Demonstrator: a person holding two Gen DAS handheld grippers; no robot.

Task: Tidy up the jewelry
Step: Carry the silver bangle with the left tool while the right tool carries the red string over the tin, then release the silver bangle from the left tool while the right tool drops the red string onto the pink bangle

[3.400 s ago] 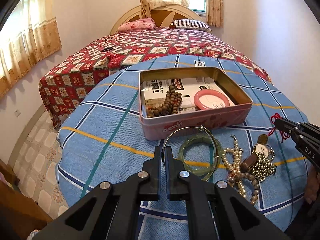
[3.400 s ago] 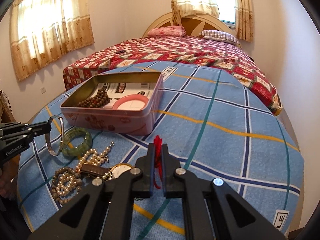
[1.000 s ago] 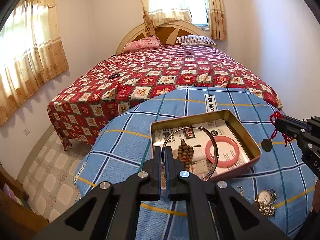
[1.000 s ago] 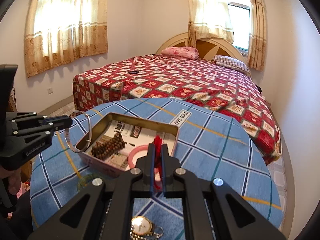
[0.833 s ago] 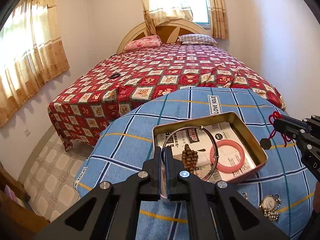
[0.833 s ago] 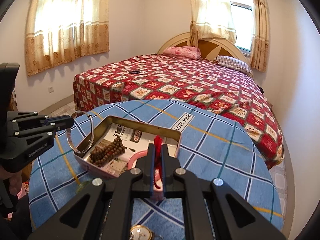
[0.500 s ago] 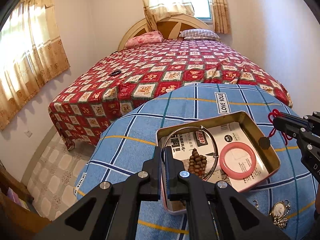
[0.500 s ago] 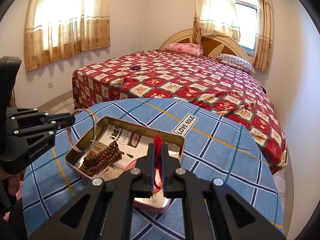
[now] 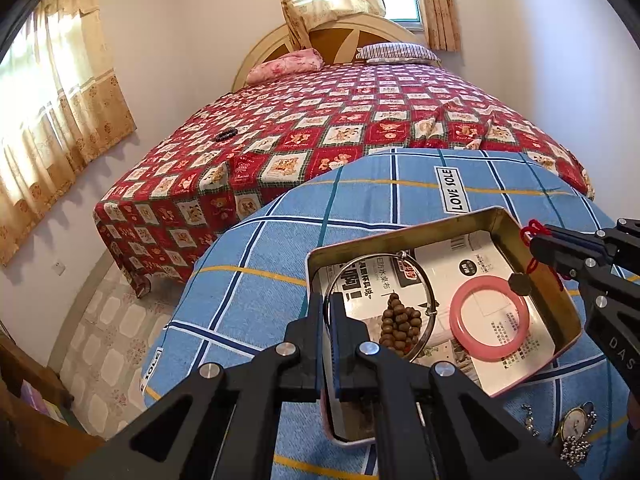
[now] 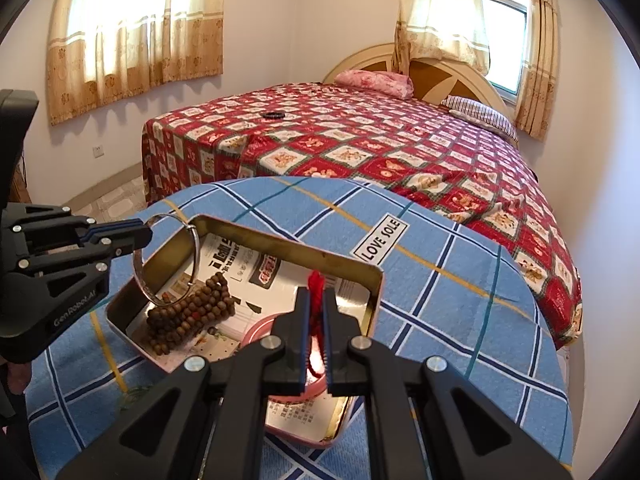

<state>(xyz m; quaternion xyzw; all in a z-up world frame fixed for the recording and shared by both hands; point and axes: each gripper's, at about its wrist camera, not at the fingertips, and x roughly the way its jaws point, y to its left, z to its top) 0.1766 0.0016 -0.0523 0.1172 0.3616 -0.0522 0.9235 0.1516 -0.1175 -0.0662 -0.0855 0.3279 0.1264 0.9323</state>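
My left gripper (image 9: 328,300) is shut on a thin silver bangle (image 9: 424,280), which hangs over the left half of the open tin box (image 9: 400,228). In the tin lie brown wooden beads (image 9: 400,320) and a pink bangle (image 9: 456,320) on printed paper. My right gripper (image 10: 316,292) is shut on a red cord (image 10: 316,280). From the left wrist view its dark pendant (image 9: 519,283) dangles above the tin's right side. The right wrist view shows the left gripper (image 10: 144,236) holding the silver bangle (image 10: 196,248) above the beads (image 10: 188,316).
The tin sits on a round table under a blue plaid cloth (image 9: 260,280). A pocket watch (image 9: 574,430) and a bead chain (image 9: 576,450) lie on the cloth near the front right. A bed with a red patterned cover (image 9: 360,120) stands just behind the table.
Both grippers lifted their pieces off the cloth, then came forward and down over the tin. The silver bangle and the red-cord pendant now hang closer above the tin's inside.
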